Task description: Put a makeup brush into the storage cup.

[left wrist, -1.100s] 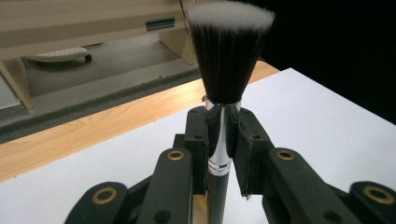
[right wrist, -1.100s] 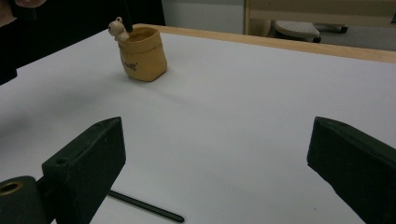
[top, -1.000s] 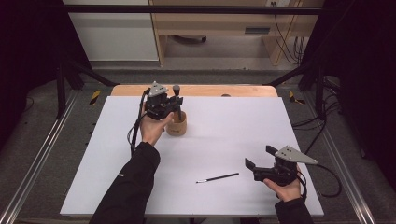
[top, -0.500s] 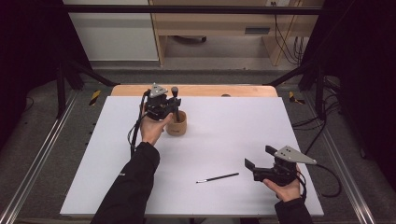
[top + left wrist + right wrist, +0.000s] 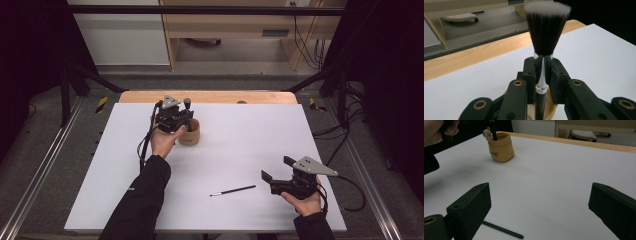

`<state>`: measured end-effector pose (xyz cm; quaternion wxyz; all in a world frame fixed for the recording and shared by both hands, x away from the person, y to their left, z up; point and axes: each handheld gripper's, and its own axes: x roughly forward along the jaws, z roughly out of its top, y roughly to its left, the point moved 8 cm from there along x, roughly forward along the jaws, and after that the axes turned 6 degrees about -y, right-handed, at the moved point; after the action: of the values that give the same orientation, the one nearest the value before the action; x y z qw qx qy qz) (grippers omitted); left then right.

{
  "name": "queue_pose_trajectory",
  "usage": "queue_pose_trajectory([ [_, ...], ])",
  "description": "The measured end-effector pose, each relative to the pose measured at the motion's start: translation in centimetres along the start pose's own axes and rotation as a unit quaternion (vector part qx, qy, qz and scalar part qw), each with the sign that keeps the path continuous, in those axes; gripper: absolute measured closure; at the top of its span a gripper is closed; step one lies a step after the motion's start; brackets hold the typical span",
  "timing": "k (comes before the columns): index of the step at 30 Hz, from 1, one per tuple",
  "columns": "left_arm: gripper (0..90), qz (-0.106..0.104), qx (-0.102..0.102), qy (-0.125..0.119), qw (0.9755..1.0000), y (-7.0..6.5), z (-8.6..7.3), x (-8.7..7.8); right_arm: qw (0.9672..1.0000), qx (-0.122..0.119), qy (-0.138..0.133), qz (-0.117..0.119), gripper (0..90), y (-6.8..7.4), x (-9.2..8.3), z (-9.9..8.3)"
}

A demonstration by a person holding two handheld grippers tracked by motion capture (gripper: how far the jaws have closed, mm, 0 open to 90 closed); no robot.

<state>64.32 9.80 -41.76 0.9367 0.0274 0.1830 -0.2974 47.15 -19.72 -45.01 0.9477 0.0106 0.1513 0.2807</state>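
Broadly spread with a white sheet (image 5: 240, 145) over the wooden table (image 5: 210, 96), presumably to give small dark tools a plain ground to be picked out against. Bare across most of its width, so either hand can cross without knocking anything.

Next down in size: the tan cup (image 5: 190, 133), sack-shaped, standing upright toward the far left of the sheet, mouth up, serving as the holder for the brushes. Seen also from the right gripper view (image 5: 500, 147), with a dark handle rising out of it and a small figure at the rim.

Then the left gripper (image 5: 176, 116), poised directly over that cup, jaws pressed together on the makeup brush (image 5: 543, 50) at its silver ferrule. Held vertical, bristles up and handle end down inside the cup's mouth, which looks like the way to seat it without tipping the cup; whether the handle end has reached the bottom cannot be told.

Then the right gripper (image 5: 280, 176), resting low at the near right, well apart from the cup, jaws spread wide with nothing between them. Probably parked there because of the thin brush (image 5: 233, 190) lying flat just beside it, handle toward the jaws, likely the next piece for the cup.
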Motion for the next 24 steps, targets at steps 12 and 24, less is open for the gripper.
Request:
queue_pose_trajectory([
  [12,77.0,0.000,0.005,0.014,0.9999,-0.2,-1.3,0.5,1.0000,-0.001,0.000,0.000,4.7,0.1,0.1,0.0],
  [24,76.4,-0.009,0.004,0.019,0.9998,-0.5,-1.8,0.2,1.0000,-0.005,0.003,0.000,4.7,0.2,0.2,-0.1],
])
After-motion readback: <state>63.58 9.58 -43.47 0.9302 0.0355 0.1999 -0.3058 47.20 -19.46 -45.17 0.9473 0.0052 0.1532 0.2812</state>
